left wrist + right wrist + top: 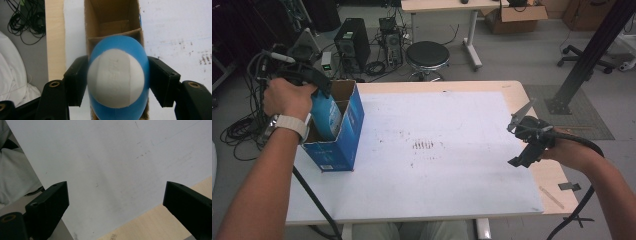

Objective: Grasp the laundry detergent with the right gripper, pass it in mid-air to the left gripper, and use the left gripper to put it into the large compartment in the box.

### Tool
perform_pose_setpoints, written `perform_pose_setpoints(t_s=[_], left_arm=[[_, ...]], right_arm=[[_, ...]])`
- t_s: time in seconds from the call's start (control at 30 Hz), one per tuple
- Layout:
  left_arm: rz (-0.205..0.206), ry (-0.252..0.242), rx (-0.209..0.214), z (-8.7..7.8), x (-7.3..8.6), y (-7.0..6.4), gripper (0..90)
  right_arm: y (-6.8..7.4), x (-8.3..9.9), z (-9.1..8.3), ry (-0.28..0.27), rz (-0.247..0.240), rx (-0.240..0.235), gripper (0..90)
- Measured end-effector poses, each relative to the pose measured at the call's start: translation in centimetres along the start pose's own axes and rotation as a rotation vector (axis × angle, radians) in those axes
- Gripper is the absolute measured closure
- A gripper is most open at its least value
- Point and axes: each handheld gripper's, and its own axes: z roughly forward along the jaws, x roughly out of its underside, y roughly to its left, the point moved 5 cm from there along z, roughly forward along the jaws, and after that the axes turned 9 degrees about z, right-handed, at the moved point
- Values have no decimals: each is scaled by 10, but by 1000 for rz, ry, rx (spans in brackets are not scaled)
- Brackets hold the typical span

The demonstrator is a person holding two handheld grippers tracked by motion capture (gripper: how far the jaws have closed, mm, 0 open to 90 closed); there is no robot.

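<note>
The worktop (532,175) is pale wood under a white sheet (437,170) that bears a cluster of dark smudges near its middle and fainter marks around them. At the sheet's left edge stands an open blue box (343,135) with a cardboard divider inside. The left gripper (314,82) clamps a blue bottle (328,117) by its sides, and the bottle sits partly down in the box's near compartment; in the left gripper view its white-patched end (116,77) faces the camera. The right gripper (524,145) hangs over the sheet's right edge with jaws spread wide, holding nothing. Beyond the worktop lie a grey floor, a black stool (427,56), a computer tower (351,42), tangled cables (242,127) and a cardboard carton (517,17).
</note>
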Motion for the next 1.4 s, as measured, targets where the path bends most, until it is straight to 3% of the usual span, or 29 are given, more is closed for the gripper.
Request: perform_pose_setpoints(t_s=[0.33,0.7,1.4], left_arm=[[8,31,6,43,14,-4,384],[12,63,17,76,27,-9,384],[30,64,13,84,26,-13,382]], right_arm=[[-2,7,3,15,20,0,66],[-1,11,4,22,31,3,67],[0,12,11,32,37,-9,68]])
